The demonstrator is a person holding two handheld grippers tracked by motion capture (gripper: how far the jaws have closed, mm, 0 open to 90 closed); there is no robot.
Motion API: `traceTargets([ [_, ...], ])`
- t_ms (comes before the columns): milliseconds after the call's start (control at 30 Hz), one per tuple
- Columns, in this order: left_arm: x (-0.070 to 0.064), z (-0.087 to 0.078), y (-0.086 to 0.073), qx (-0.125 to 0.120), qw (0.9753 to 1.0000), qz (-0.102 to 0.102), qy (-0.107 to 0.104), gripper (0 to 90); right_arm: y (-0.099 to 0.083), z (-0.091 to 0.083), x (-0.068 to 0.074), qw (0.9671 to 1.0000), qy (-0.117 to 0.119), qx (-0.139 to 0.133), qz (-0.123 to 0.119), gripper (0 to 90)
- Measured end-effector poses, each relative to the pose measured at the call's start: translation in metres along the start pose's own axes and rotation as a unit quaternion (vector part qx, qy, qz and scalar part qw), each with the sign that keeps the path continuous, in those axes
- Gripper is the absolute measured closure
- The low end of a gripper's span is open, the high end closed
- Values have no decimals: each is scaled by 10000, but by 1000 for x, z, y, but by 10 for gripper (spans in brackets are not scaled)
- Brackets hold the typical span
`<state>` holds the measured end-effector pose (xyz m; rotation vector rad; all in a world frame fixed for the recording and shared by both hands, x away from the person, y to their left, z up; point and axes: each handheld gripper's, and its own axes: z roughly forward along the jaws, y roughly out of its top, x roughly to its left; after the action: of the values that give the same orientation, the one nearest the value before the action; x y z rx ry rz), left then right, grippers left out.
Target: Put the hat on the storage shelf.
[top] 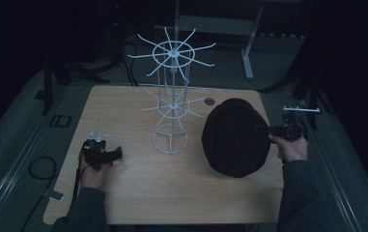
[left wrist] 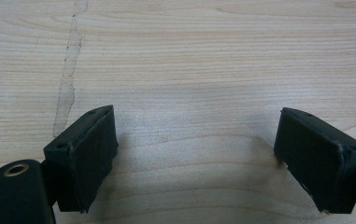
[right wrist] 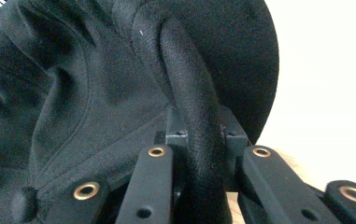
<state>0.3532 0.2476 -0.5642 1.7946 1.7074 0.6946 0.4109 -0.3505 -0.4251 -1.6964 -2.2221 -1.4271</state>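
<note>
Nearest the person, the front strip of the wooden table (top: 172,193) lies bare from edge to edge. On its left side the left gripper (top: 105,155) rests low over the wood, jaws spread wide with only tabletop between them. Over at the right edge, the right gripper (top: 268,129) is clamped on the brim of a black cap (top: 234,137), which sits near that edge, its crown towards the middle. A white wire rack (top: 172,96) stands upright between the two, just left of the cap.
</note>
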Motion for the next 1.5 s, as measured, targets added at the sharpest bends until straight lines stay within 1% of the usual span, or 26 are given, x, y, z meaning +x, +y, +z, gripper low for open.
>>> traceTargets([
  [300,0,0,0,0,10000,-1,0,142,7,-9,4,10000,-11,-36,-48,792],
  [533,0,0,0,-6,10000,-8,0,142,17,-19,9,9999,-42,-56,-121,791],
  [700,0,0,0,-7,10000,-11,0,142,23,-25,12,9999,-15,-95,-137,791],
  [733,0,0,0,-8,10000,-12,0,142,27,-28,14,9998,-13,-108,-150,791],
  [900,0,0,0,-10,10000,-14,0,142,32,-32,20,9998,-32,-104,-193,791],
  [933,0,0,0,-11,10000,-16,-2,142,34,-33,23,9997,-14,-114,-207,791],
  [1067,0,0,0,-9,10000,-14,-1,142,38,-36,30,9996,45,-124,-239,791],
  [1133,0,0,0,-9,10000,-14,-1,142,39,-36,31,9996,49,-130,-254,790],
  [1167,0,0,0,-9,10000,-17,-2,142,43,-37,36,9995,42,-123,-277,789],
  [1500,0,0,0,-6,10000,-15,-3,142,52,-40,50,9992,154,-130,-340,787],
])
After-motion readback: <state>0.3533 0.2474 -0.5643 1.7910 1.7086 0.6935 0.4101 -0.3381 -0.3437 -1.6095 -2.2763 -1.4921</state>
